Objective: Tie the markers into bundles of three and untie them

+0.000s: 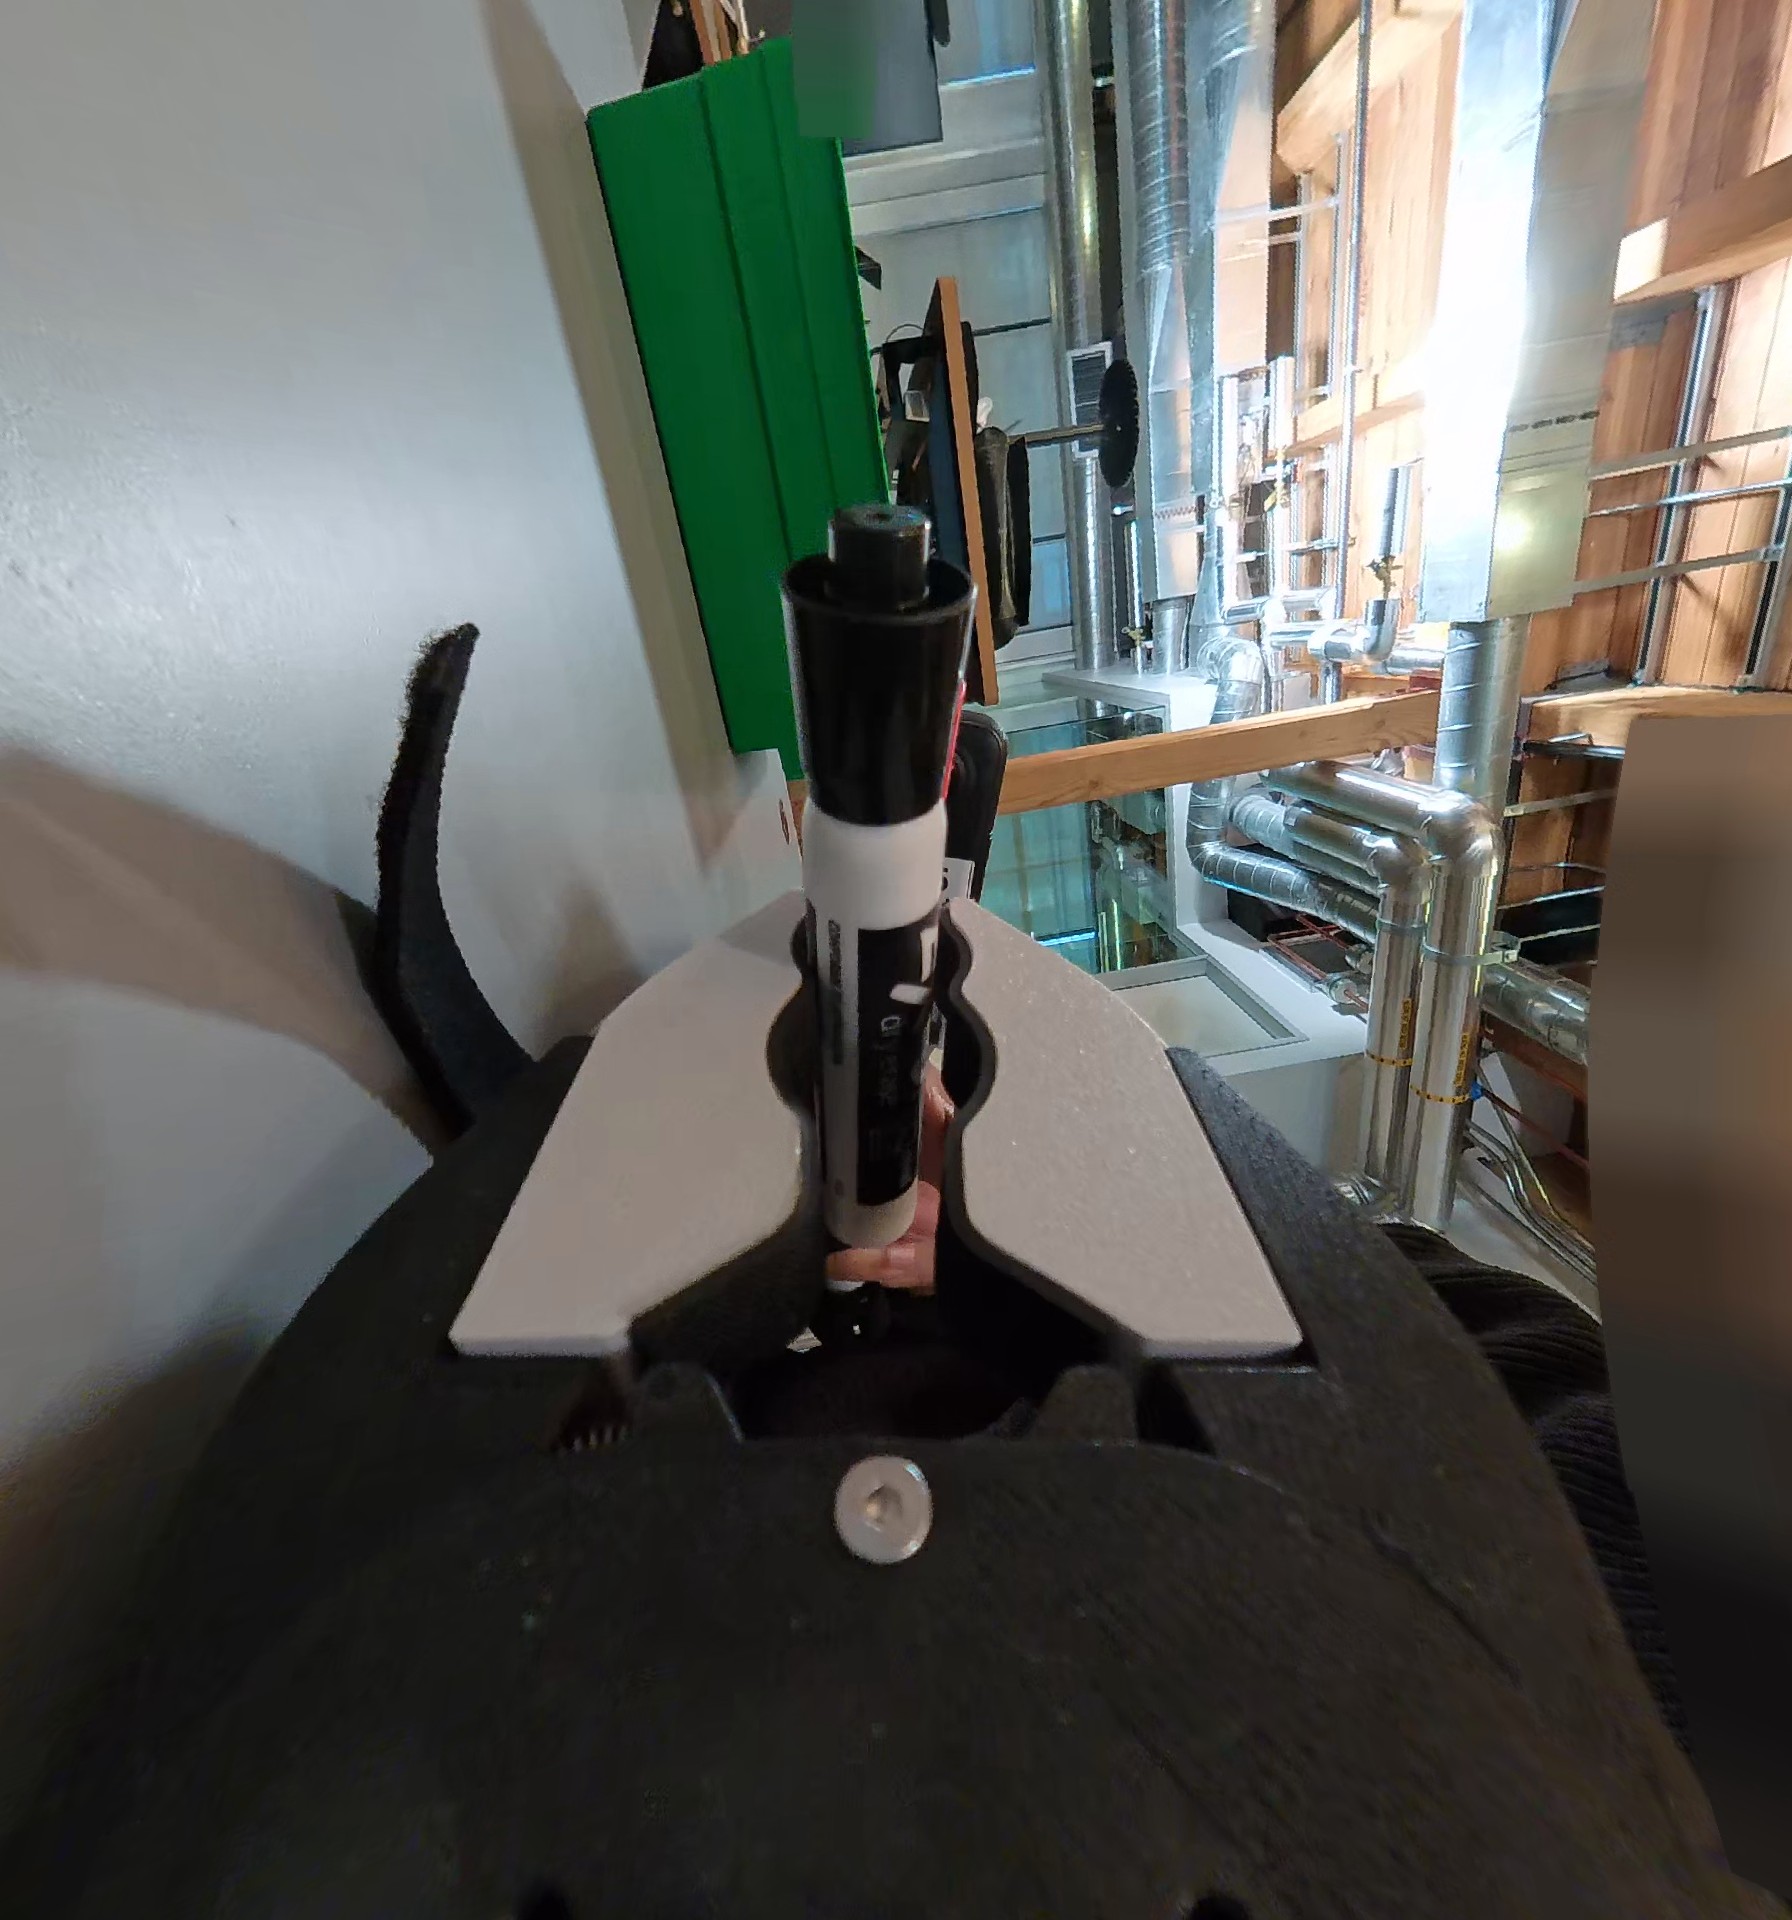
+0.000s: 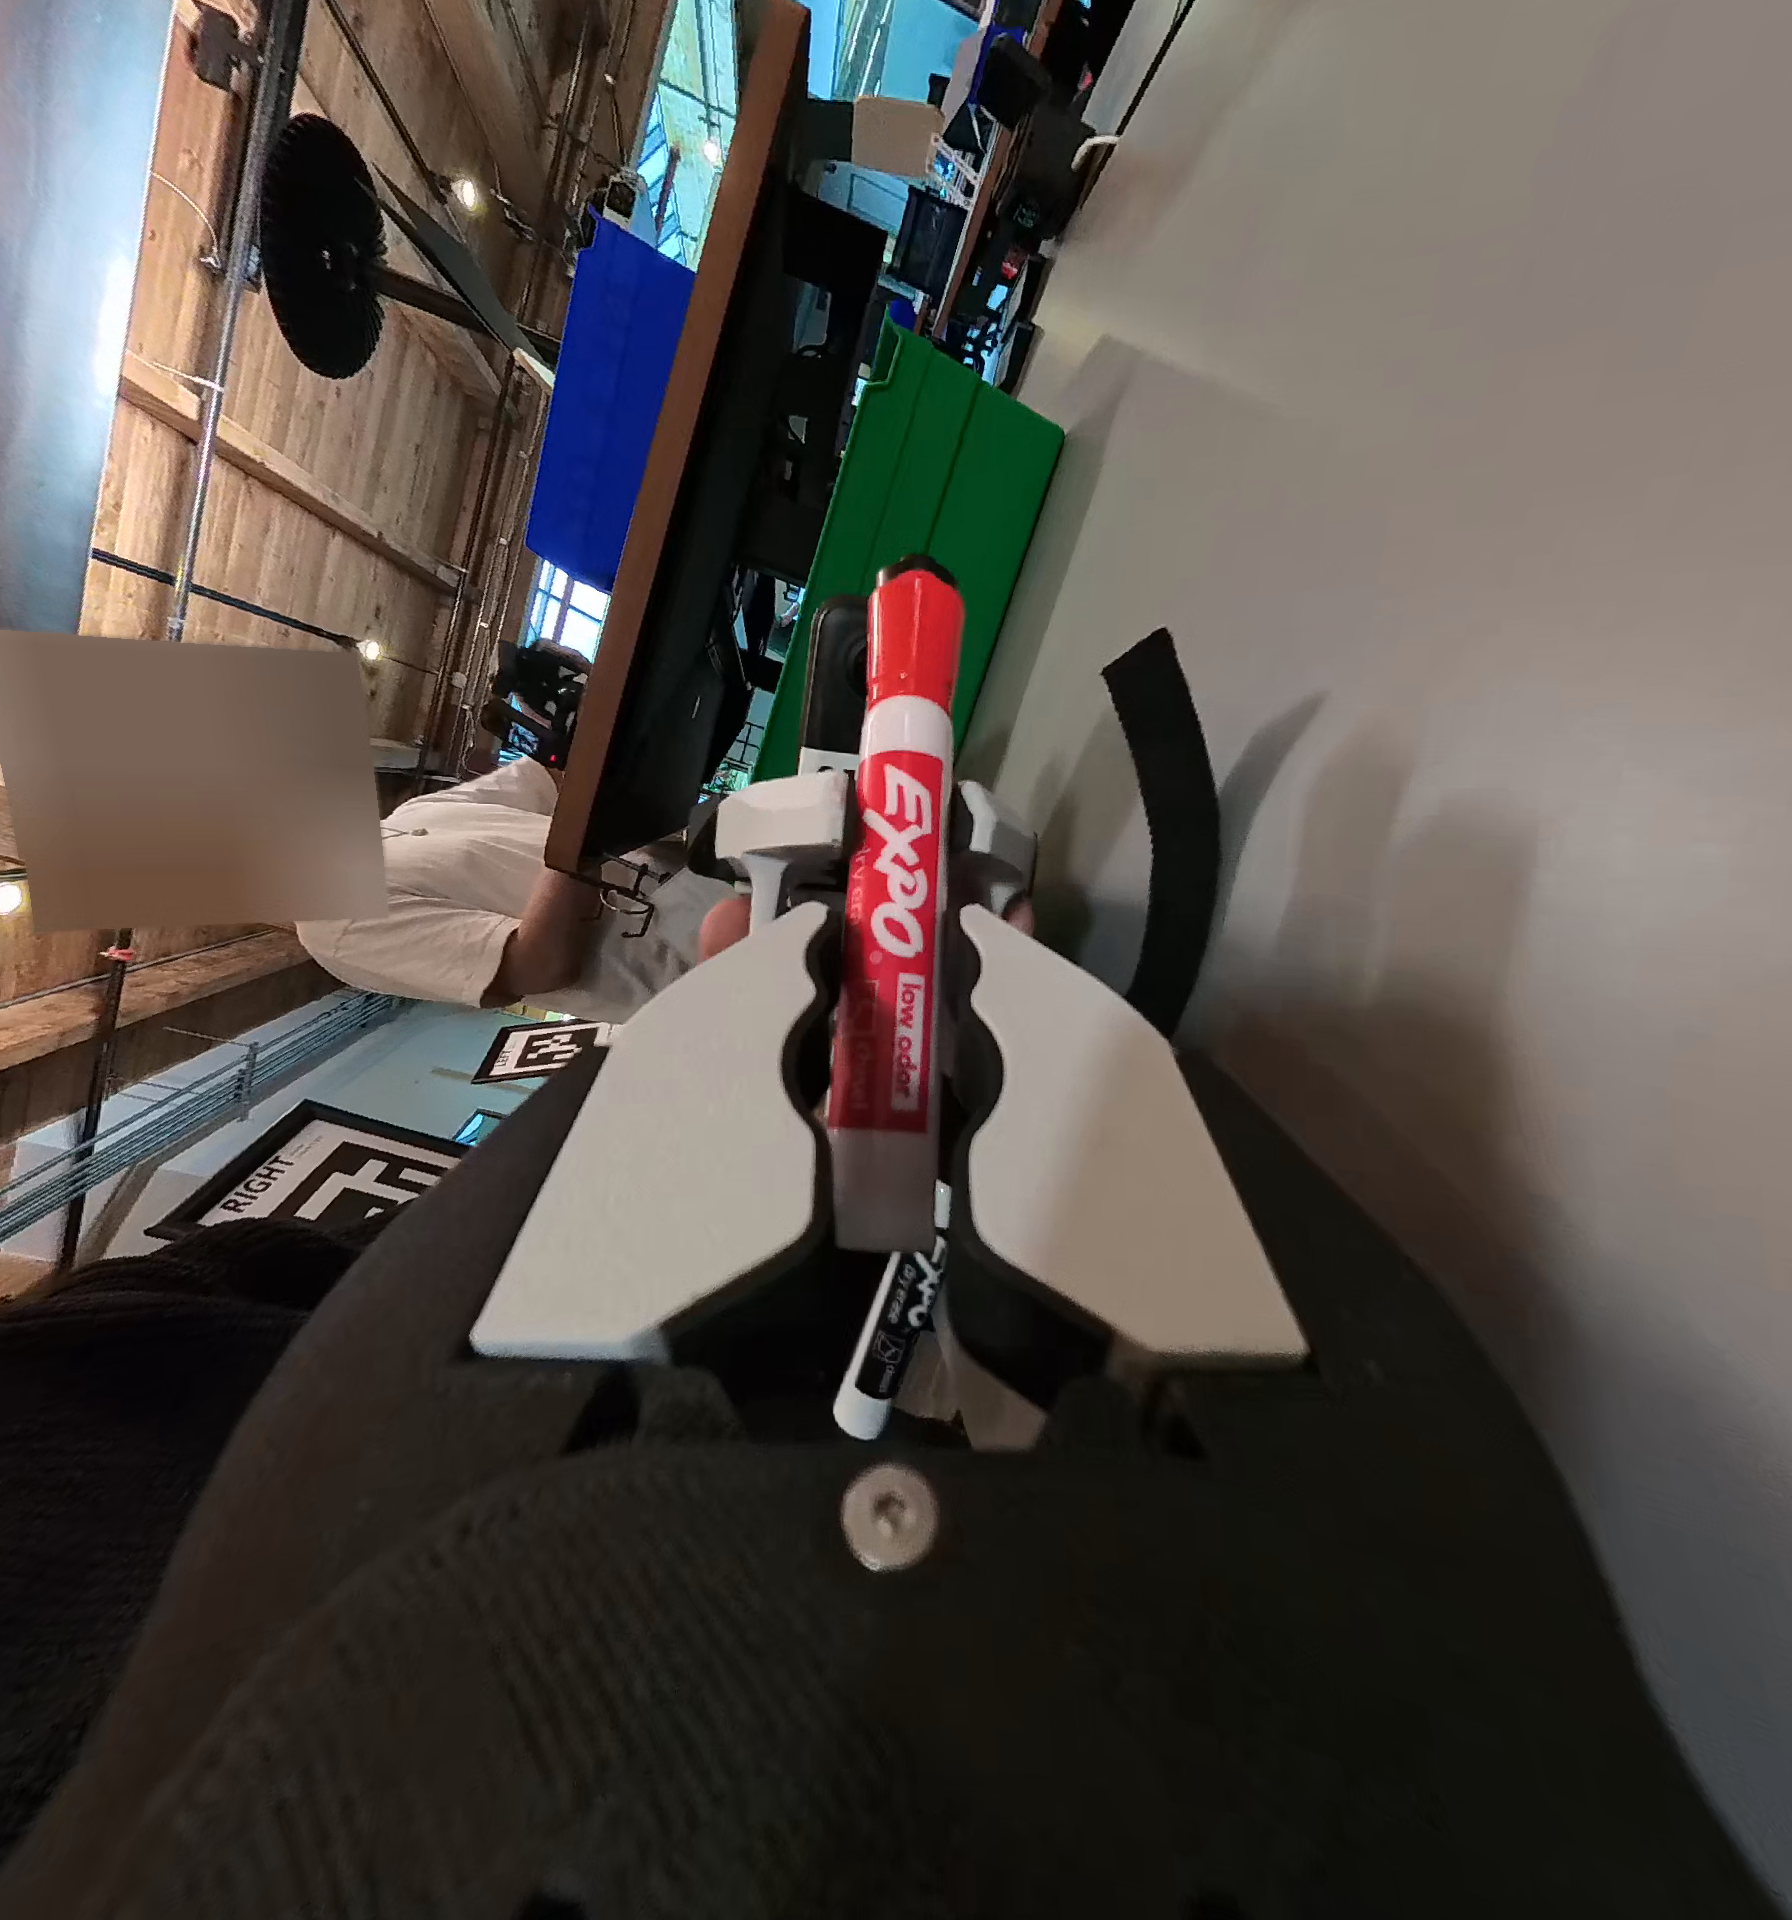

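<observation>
**Both grippers closed on markers**

In the left wrist view, our left gripper (image 1: 876, 1049) has its pale fingers (image 1: 663, 1143) closed around a black marker (image 1: 876, 883), which stands along the fingers with its black cap end pointing away from the camera. A sliver of red shows just behind the black marker's cap. A black strap (image 1: 424, 852) curls up at the left of the gripper, in front of the pale tabletop (image 1: 196, 416). Farther off, a green panel (image 1: 746, 416) leans on that surface, and beyond it run silver pipes (image 1: 1391, 852) and wooden beams.

In the right wrist view, our right gripper (image 2: 897, 1039) holds a red marker (image 2: 897, 883) clamped between its fingers (image 2: 684, 1143), the red cap pointing away. Under it, nearer the camera, the white end of a black marker (image 2: 887, 1351) pokes out. Just past the fingertips we see the other gripper, facing ours and closed on the same group of markers. The strap (image 2: 1172, 831) arcs at the right, against the tabletop (image 2: 1494, 520). Behind lie the green panel (image 2: 933, 499), a blue panel (image 2: 601, 416), and a person in a pale shirt (image 2: 456, 883).
</observation>
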`<action>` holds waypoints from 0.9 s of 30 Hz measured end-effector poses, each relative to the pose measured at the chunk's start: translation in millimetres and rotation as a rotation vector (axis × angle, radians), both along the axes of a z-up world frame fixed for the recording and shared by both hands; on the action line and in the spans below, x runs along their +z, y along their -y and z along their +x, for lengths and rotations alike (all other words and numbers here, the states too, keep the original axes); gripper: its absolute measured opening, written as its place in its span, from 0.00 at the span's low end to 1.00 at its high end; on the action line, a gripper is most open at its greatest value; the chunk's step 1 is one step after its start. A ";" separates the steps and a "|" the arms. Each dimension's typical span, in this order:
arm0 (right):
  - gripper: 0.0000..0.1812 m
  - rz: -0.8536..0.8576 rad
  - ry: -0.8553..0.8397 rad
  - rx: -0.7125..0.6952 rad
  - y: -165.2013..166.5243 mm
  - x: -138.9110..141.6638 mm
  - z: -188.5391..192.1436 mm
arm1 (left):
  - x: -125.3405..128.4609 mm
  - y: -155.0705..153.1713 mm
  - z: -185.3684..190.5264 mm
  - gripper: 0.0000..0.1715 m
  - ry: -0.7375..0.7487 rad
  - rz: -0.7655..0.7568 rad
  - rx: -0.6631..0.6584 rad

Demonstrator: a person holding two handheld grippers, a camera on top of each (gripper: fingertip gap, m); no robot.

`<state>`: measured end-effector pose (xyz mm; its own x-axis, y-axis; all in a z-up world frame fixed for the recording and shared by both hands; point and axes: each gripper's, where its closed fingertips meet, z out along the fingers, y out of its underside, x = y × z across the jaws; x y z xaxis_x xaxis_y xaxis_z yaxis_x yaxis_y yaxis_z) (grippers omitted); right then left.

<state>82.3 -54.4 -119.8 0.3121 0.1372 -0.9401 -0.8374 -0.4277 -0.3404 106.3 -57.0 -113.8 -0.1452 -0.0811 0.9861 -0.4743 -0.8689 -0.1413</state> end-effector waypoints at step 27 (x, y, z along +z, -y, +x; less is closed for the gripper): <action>0.11 -0.028 0.005 0.110 8.3 -6.4 -14.2 | 6.1 -38.9 -4.6 0.11 0.015 0.003 0.110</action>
